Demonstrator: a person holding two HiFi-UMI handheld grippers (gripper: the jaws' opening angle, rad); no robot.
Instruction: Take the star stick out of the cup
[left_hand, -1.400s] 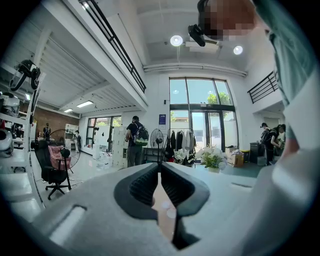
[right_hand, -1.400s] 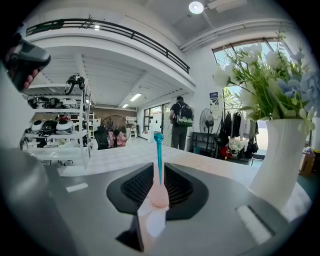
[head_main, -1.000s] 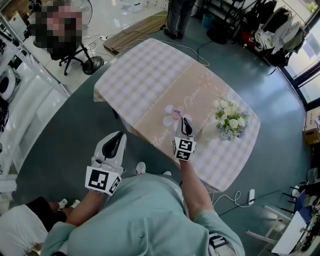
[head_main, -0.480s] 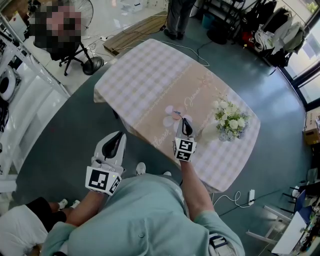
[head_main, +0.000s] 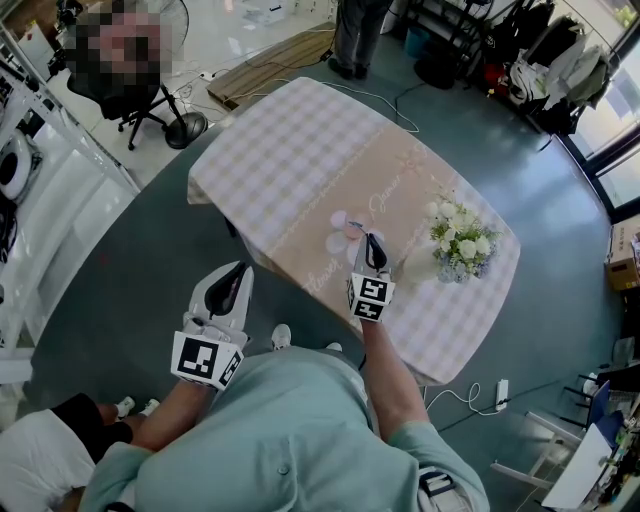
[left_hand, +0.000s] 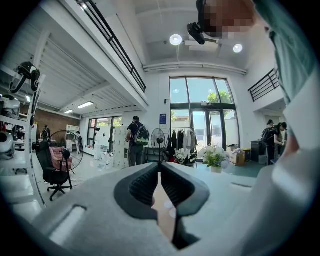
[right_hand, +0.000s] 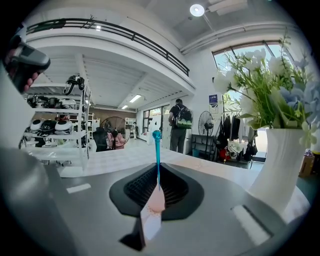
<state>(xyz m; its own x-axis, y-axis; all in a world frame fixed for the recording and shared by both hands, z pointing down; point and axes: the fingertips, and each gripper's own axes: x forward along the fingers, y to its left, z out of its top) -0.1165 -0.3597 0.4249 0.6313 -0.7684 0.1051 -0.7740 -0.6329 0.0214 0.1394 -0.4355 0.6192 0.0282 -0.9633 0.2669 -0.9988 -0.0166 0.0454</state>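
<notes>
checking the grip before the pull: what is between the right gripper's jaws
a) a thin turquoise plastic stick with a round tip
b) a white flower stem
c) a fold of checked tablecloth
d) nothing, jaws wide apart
a: the right gripper has just been closing its jaws and, in its own view, pinches the thin turquoise plastic stick standing up between them

A grey-green floor (head_main: 120, 260) is seen around the desk (head_main: 290, 150), which is draped in checked cloth. White shelving (head_main: 40, 190) is set well off its left corner. Daylight is admitted through tall windows (left_hand: 200, 100).
</notes>
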